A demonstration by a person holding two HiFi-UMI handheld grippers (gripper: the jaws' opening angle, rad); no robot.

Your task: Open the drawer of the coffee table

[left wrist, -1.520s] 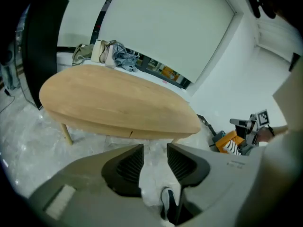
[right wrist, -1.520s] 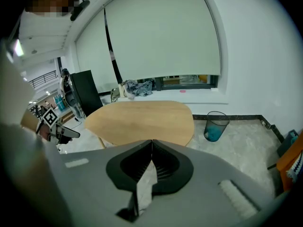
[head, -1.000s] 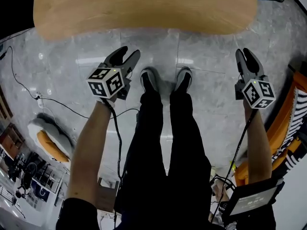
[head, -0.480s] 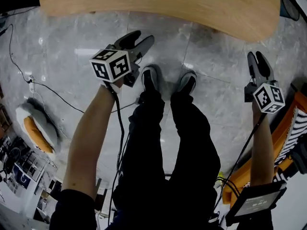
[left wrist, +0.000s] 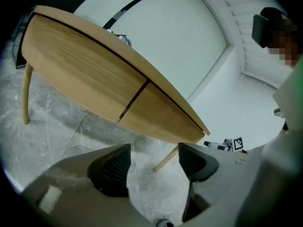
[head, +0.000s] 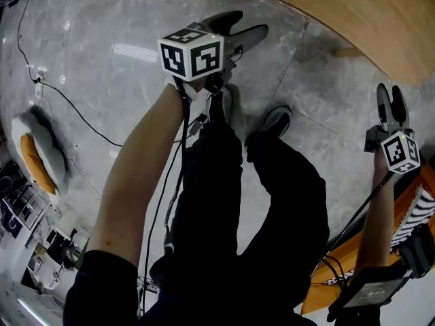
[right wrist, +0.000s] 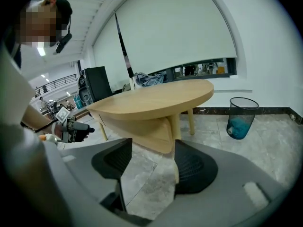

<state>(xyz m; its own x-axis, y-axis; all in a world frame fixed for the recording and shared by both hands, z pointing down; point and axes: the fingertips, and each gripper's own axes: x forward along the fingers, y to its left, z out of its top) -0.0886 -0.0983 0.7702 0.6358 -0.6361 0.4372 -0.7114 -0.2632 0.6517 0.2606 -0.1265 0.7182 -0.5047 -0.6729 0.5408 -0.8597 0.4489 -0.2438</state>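
left tool [head: 248, 24]: jaws just opening, empty | right tool [head: 390, 94]: likewise, seemingly empty

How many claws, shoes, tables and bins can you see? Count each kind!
Claws: 2 (left claw, right claw; both have just been opening, nothing between their jaws)
Shoes: 2 (left shoe, right shoe)
Tables: 1 (coffee table)
Bins: 1 (bin)
Total: 6

A: What's on the floor [head: 88, 39]?
B: Grey marble tile. Wooden table [head: 380, 19] on slim legs, black cable [head: 75, 109] trailing, bin [right wrist: 241, 117] beyond the table.
A: Feet?
B: Shoes [head: 275, 121] on the tile, near the table.
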